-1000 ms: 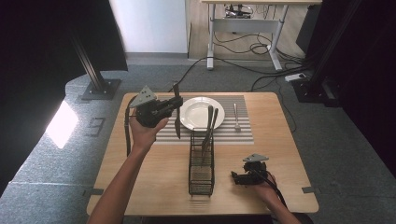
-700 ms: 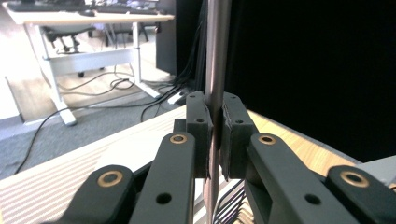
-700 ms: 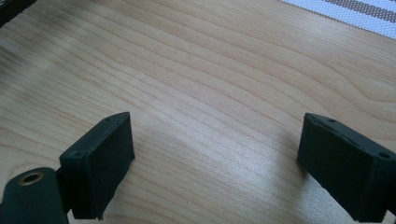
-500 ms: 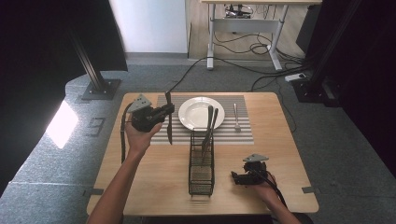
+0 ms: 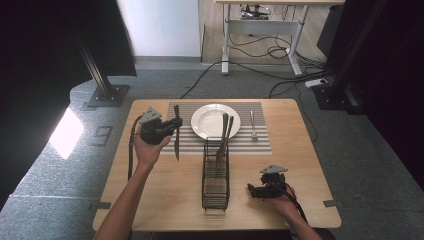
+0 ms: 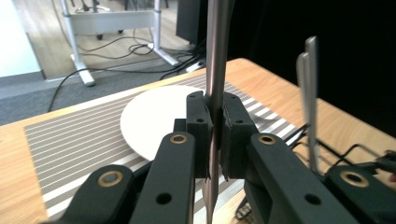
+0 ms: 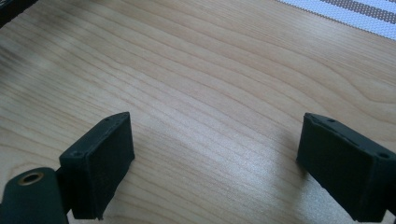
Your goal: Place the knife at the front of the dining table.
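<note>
Above the striped placemat (image 5: 200, 145), at roughly nine o'clock from the white plate (image 5: 215, 121), the left gripper (image 5: 170, 126) held a knife (image 5: 176, 137) upright, its jaws clamped on the slim metal piece near the middle; the lower end hung clear of the mat, just left of the plate. Setting a place appeared to be the work in hand, with a fork (image 5: 253, 126) already lying at three o'clock from the plate and more cutlery (image 5: 223, 137) standing in the wire caddy (image 5: 215, 175) at six o'clock; the sound move, by this reading, was to tip the knife level while it was clear of the mat, lower it parallel to the plate's edge without touching the rim, and part the jaws only once it lay flat, lest it topple or skid. The right gripper (image 5: 254, 190) rested at about four o'clock from the caddy, near the table's (image 5: 300, 170) front edge; the right gripper view showed its jaws standing wide apart over bare wood (image 7: 210, 93), a state too small to judge from overhead. The left gripper view showed the pads (image 6: 200, 126) pinching the knife (image 6: 215, 70) squarely and the plate (image 6: 154, 121) beyond it; the high view alone gave the layout.
</note>
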